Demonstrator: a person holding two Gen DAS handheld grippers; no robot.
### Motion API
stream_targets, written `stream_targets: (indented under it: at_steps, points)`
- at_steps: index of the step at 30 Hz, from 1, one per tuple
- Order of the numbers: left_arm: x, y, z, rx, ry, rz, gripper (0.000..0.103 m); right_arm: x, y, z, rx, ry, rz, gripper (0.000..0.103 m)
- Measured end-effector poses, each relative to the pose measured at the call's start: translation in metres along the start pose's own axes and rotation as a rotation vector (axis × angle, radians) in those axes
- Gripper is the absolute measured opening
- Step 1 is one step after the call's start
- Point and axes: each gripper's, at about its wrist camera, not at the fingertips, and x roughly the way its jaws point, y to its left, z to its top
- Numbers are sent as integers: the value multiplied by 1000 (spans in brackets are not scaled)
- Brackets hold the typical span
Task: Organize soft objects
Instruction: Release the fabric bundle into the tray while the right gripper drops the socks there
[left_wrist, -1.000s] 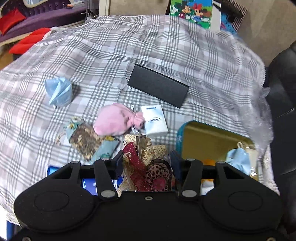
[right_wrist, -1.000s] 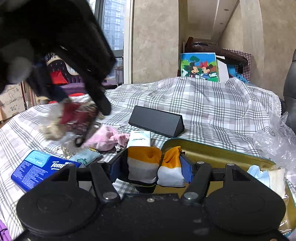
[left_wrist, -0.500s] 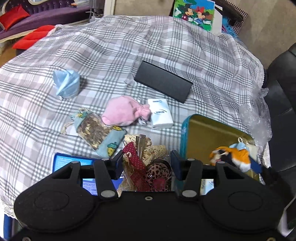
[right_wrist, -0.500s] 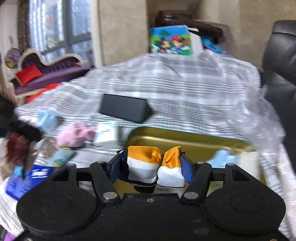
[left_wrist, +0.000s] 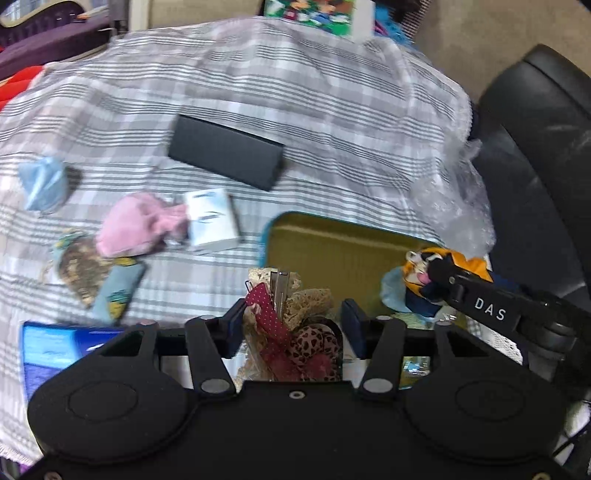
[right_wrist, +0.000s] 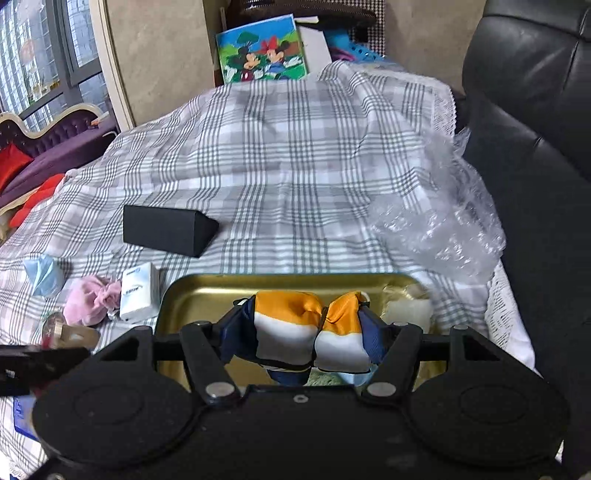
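My left gripper (left_wrist: 291, 326) is shut on a bundle of hair bows (left_wrist: 295, 325), lace, red dotted and leopard print, held above the near edge of the gold tin tray (left_wrist: 332, 251). My right gripper (right_wrist: 301, 334) is shut on an orange, white and navy cloth toy (right_wrist: 295, 328) and holds it over the tray (right_wrist: 207, 295); it also shows in the left wrist view (left_wrist: 439, 273) at the tray's right end. A pink pouch (left_wrist: 136, 225), a floral pouch (left_wrist: 92, 277) and a blue cloth (left_wrist: 44, 184) lie on the checked tablecloth.
A black prism box (left_wrist: 225, 151) and a white tissue pack (left_wrist: 212, 221) lie left of the tray. A blue tissue packet (left_wrist: 62, 350) is at the near left. Bubble wrap (right_wrist: 443, 229) and a black leather chair (right_wrist: 535, 147) are at the right. A light blue cloth (left_wrist: 393, 291) lies in the tray.
Both grippers have moved to the right toward the tray. The right gripper with its toy now hangs over the tray's right end. Both grips are unchanged.
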Motion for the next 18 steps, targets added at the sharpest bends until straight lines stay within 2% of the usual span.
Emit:
stream_targets:
  at_steps: [1, 2, 10, 18]
  points:
    - [4, -3, 0, 5, 1, -3, 70, 0, 0, 3, -2, -3, -3, 64]
    - [6, -4, -1, 8, -3, -1, 72, -1, -1, 3, -3, -6, -4, 64]
    - [7, 7, -1, -21, -11, 35, 72, 1, -5, 3, -2, 0, 3, 64]
    - [2, 30, -4, -15, -15, 132, 73, 2, 5, 12, -23, -9, 18, 64]
